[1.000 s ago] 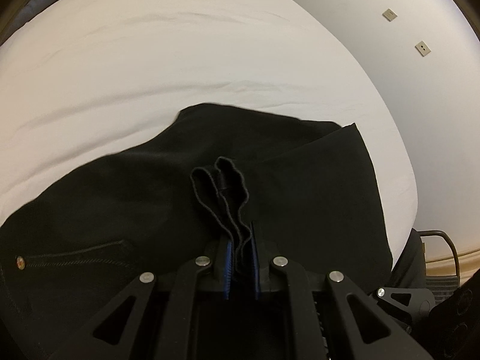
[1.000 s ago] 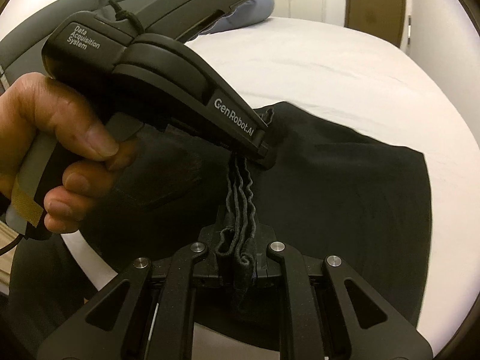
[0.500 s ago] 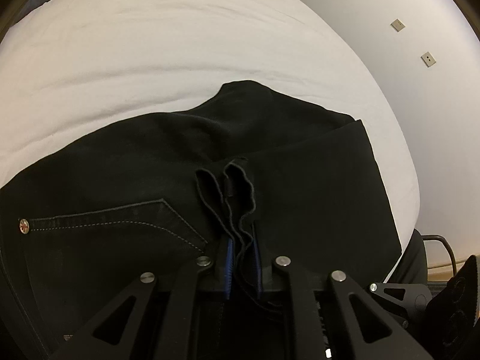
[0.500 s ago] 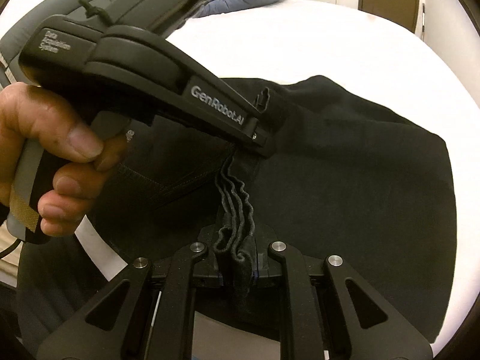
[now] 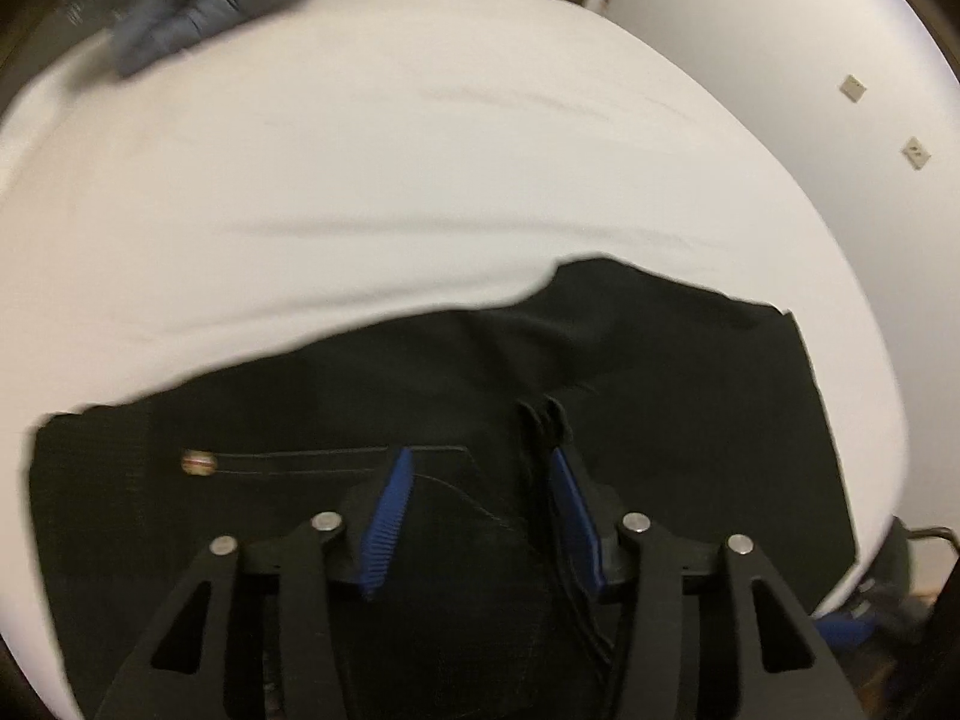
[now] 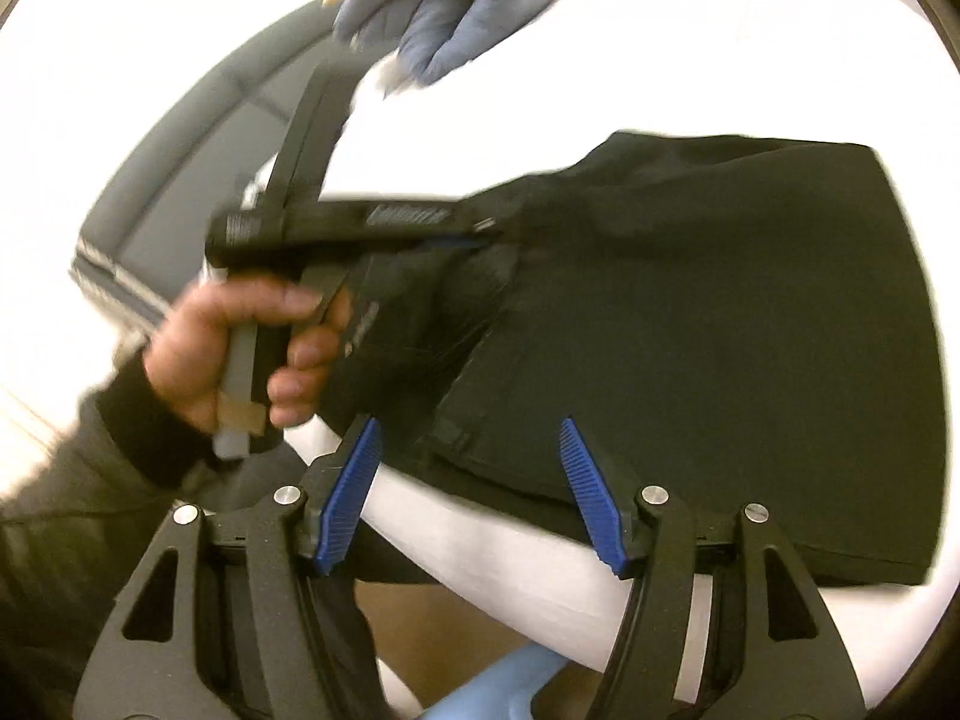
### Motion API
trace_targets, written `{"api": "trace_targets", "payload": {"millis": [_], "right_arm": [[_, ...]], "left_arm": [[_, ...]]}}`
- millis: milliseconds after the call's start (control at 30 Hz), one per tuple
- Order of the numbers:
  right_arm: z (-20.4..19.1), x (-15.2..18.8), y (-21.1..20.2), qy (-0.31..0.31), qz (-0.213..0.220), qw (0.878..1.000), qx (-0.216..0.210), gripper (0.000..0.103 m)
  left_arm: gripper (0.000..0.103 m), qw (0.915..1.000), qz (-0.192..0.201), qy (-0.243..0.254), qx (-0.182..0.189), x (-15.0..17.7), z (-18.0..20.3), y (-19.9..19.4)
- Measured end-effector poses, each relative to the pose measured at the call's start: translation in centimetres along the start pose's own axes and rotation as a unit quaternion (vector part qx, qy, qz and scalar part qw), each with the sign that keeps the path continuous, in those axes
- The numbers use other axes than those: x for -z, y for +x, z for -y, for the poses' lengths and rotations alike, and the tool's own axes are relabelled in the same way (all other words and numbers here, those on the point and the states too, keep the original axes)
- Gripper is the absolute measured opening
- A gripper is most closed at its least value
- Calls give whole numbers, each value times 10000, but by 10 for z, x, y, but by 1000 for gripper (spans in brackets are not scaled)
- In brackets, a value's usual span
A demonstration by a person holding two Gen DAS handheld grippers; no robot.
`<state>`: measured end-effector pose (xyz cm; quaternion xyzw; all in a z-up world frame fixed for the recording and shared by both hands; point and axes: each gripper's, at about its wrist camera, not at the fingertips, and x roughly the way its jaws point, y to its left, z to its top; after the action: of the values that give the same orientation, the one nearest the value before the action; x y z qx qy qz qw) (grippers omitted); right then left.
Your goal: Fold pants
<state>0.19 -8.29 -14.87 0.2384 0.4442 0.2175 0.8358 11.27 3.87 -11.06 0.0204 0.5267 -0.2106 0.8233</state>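
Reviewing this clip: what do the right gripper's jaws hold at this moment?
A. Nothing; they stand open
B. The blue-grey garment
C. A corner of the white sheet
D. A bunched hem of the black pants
A: the right gripper has its blue pads spread apart with nothing pinched, and the black pants lie folded on the white bed beyond them.

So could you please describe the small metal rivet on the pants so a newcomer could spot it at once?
Start at the white bed, where the black pants lie folded. Along the pocket seam, toward the left of the left wrist view, sits the rivet: a small, round, shiny stud, the only bright spot on the dark cloth.
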Motion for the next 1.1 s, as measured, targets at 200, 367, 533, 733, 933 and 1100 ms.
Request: {"api": "trace_targets", "payload": {"millis": [200,367,533,733,933,1100], "right_arm": [[93,-34,-44,703,440,9963,-202,61],[170,-61,-46,1248,511,9889,-622,59],[218,-93,-21,1816,430,9770,-1030,57],[253,-86,35,1871,-58,9795,-745,37],[244,-32,6,1732,-207,9803,-929,37],[203,24,-26,1351,-444,9867,-790,37]], "left_arm": [[64,9980,590,213,-30,27,44,-33],[64,9988,63,419,-237,63,82,3],[68,9980,-89,304,-544,72,87,21],[69,9971,-135,388,-641,68,89,24],[69,9973,-93,376,-627,73,93,23],[69,9974,-74,400,-593,78,88,21]]}}
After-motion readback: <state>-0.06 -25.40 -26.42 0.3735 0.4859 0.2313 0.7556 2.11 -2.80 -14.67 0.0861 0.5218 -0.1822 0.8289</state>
